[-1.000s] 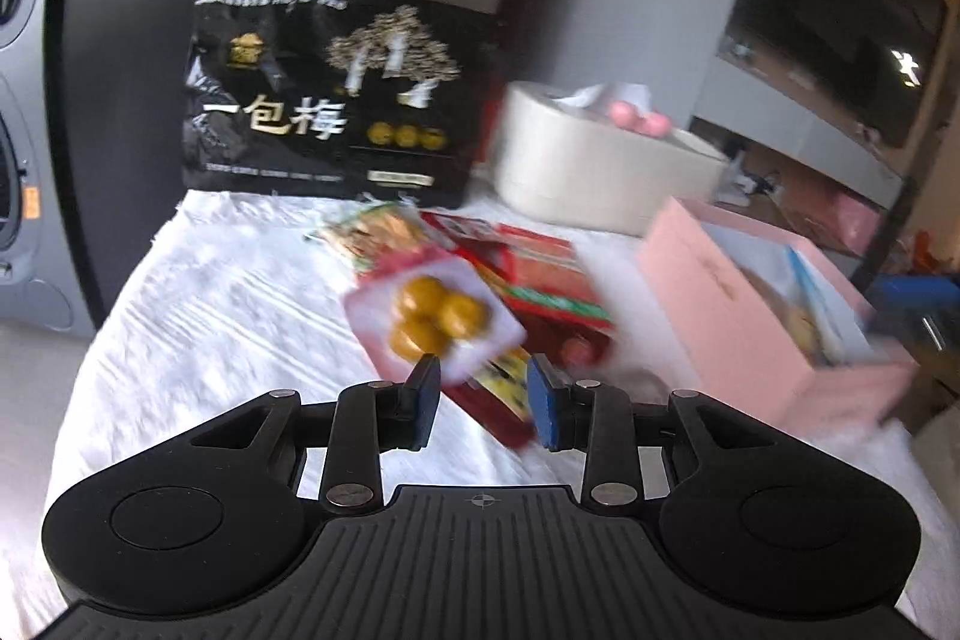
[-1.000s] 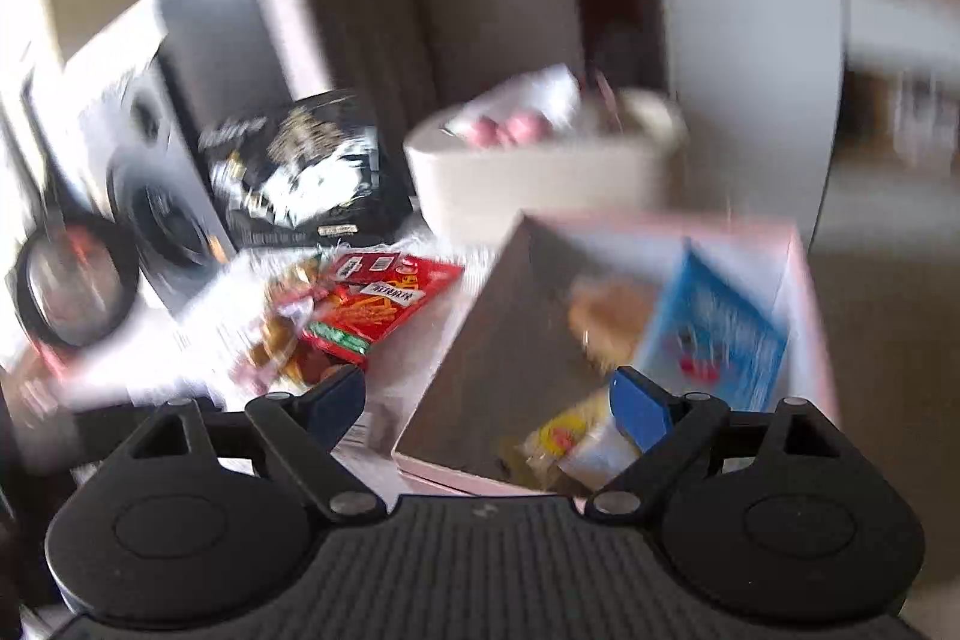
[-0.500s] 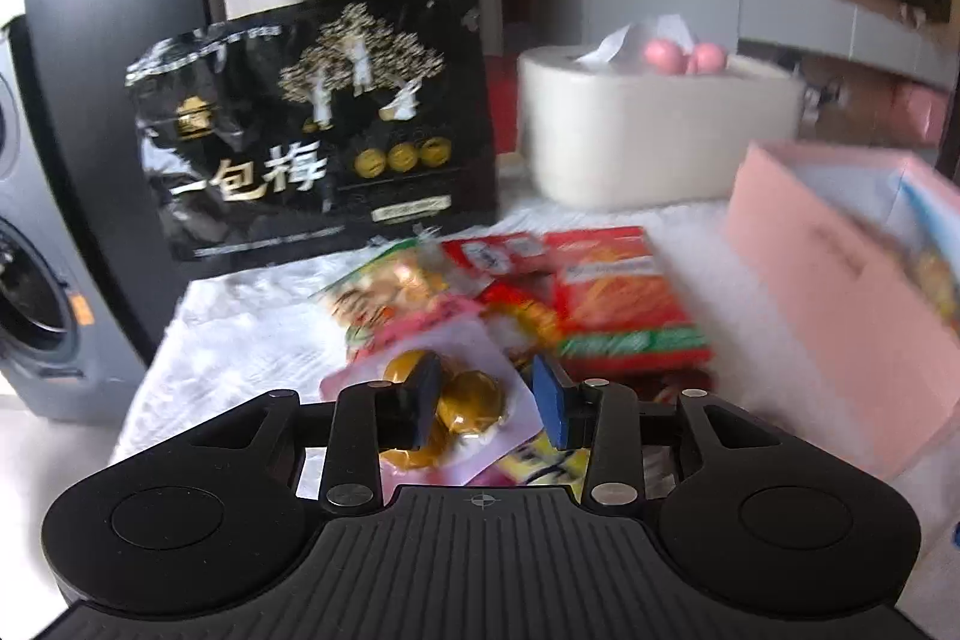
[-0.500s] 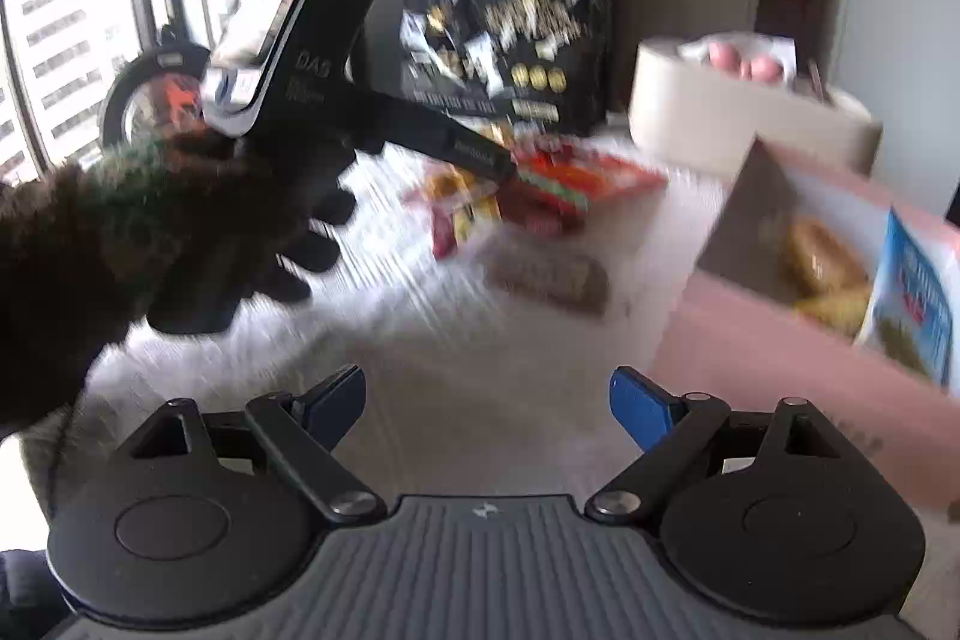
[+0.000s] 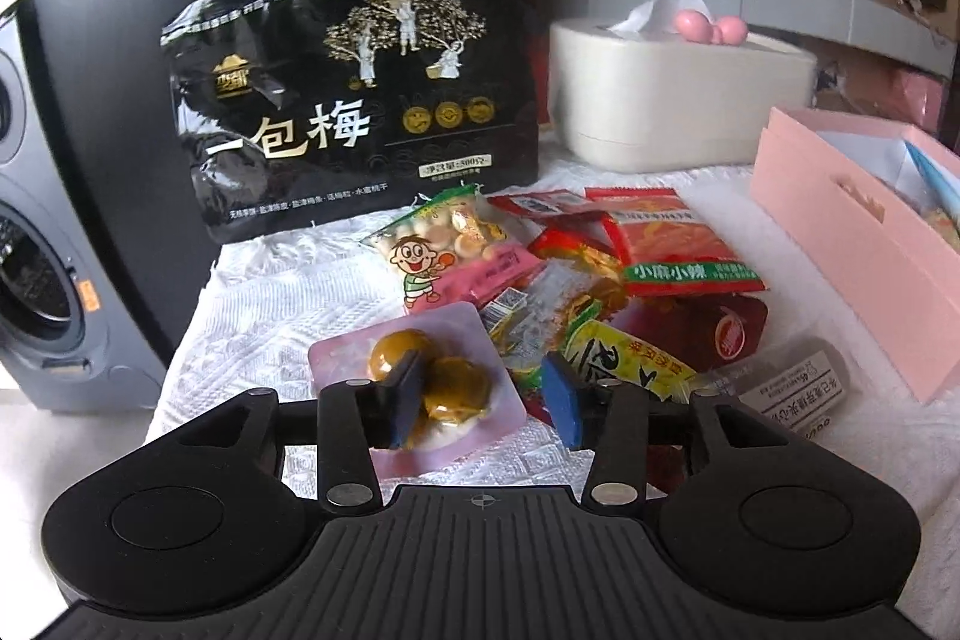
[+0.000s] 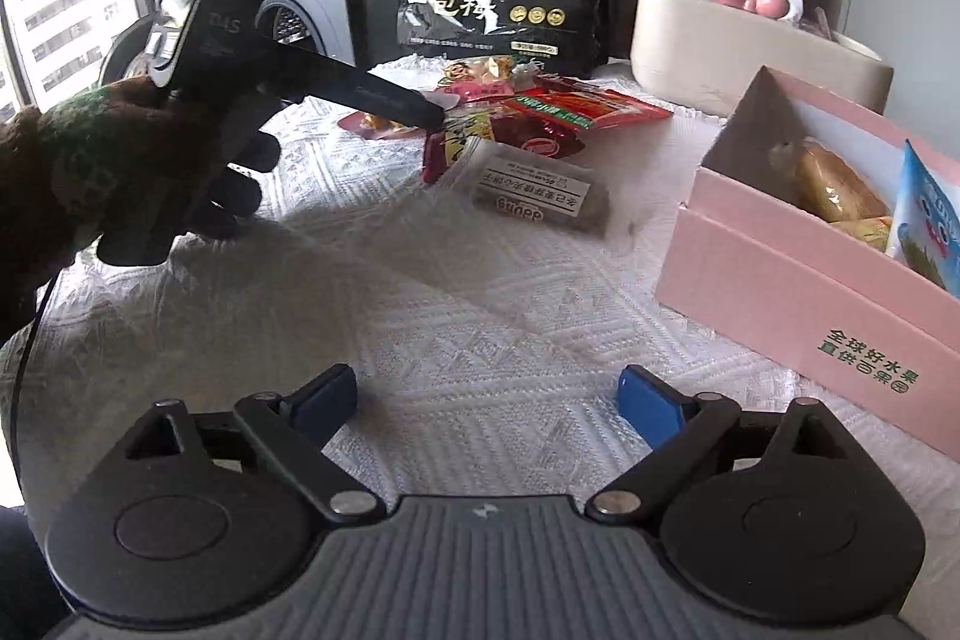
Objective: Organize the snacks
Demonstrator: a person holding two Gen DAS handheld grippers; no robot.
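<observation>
A pile of small snack packets lies on the white cloth: a cartoon biscuit packet [image 5: 444, 244], a red spicy-strip packet [image 5: 678, 238] and a clear-wrapped brown bar [image 6: 540, 193]. Nearest me is a pink packet of yellow-brown balls [image 5: 459, 379]. My left gripper [image 5: 480, 388] hangs just over that packet, jaws opening, and its pads do not press on it. Its tip [image 6: 429, 115] shows over the pile. My right gripper [image 6: 486, 394] is low over bare cloth, jaws opening wide, with nothing between them. The pink box [image 6: 798, 280] on the right holds a bread roll [image 6: 834, 184] and a blue packet [image 6: 927, 226].
A big black plum bag [image 5: 354, 112] stands upright behind the pile. A cream tissue box [image 5: 672, 94] sits at the back right. A grey speaker [image 5: 36, 250] stands off the table's left edge. A gloved hand [image 6: 120, 172] holds the left gripper.
My left gripper came in lower over the pile and its jaws spread apart. The right view swung from the pink box to the cloth and sank toward it.
</observation>
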